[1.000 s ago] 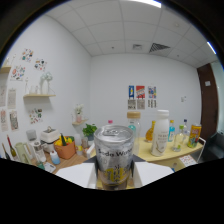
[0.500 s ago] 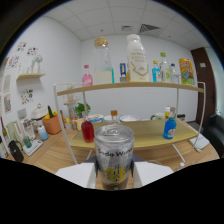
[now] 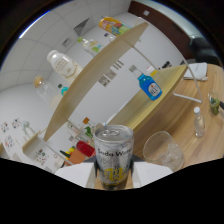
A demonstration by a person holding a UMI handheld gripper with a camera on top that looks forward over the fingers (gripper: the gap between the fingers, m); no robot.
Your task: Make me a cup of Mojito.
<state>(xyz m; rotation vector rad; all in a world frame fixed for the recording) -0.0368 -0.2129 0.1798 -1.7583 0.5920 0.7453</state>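
Clamped between both fingers of the gripper (image 3: 114,176): a soda water can (image 3: 114,156), tilted hard toward an empty clear glass (image 3: 163,150) just ahead, slightly right. Best poured slowly, opening kept over the rim. Beyond, a wooden shelf (image 3: 95,75) with bottles.
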